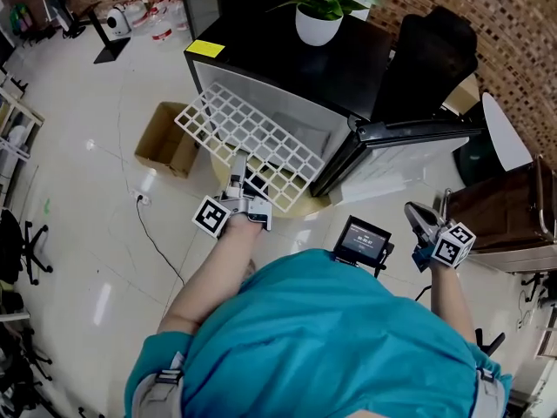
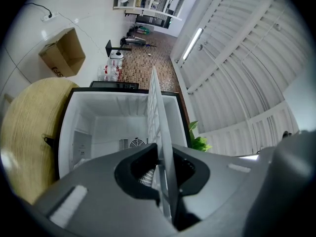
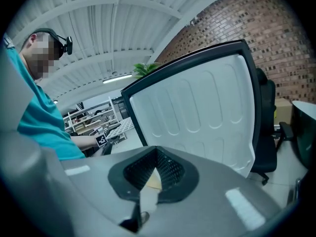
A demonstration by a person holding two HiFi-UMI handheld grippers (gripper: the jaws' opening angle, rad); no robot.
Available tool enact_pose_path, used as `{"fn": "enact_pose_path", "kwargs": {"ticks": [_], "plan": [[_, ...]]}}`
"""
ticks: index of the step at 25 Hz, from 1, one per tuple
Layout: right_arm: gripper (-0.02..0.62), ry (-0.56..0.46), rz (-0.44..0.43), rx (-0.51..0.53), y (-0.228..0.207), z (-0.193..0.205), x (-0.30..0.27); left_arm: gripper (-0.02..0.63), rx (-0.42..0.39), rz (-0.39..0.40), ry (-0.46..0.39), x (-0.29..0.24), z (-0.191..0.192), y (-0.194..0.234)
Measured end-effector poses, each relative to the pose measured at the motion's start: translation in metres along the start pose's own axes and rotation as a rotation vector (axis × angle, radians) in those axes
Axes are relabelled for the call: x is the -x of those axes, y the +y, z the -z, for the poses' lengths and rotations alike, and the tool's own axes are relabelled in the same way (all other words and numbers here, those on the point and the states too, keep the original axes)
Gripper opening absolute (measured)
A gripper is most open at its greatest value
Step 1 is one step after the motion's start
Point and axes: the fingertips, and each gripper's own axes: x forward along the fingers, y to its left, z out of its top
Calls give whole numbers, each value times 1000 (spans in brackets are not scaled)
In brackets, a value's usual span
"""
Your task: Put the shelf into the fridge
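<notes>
A white wire-grid shelf (image 1: 252, 138) is held tilted in front of the open black mini fridge (image 1: 287, 50). My left gripper (image 1: 237, 171) is shut on the shelf's near edge. In the left gripper view the shelf (image 2: 158, 117) runs edge-on between the jaws of that gripper (image 2: 162, 171), pointing into the fridge's white interior (image 2: 108, 127). The fridge door (image 1: 409, 138) stands swung open to the right. My right gripper (image 1: 419, 219) hangs near the door's outer end with nothing in it. In the right gripper view its jaws (image 3: 150, 181) look shut, facing the door's white inner panel (image 3: 197, 112).
A potted plant (image 1: 318, 20) stands on the fridge top. The fridge sits on a round wooden base (image 1: 300, 205). An open cardboard box (image 1: 165, 138) lies on the floor to the left, beside a cable (image 1: 152, 233). A black chair (image 1: 431, 50) and a wooden cabinet (image 1: 505, 207) flank the right side.
</notes>
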Motion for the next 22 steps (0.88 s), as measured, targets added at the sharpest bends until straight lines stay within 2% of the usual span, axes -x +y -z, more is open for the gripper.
{"fn": "enact_pose_path", "kwargs": {"ticks": [12,22], "plan": [[2,4,47,-4,-4,19,3,32,36,48,15,-20,9,0],[2,42,34,-2,-10,24,-6,31,51,29,-48,-14,12,6]]}}
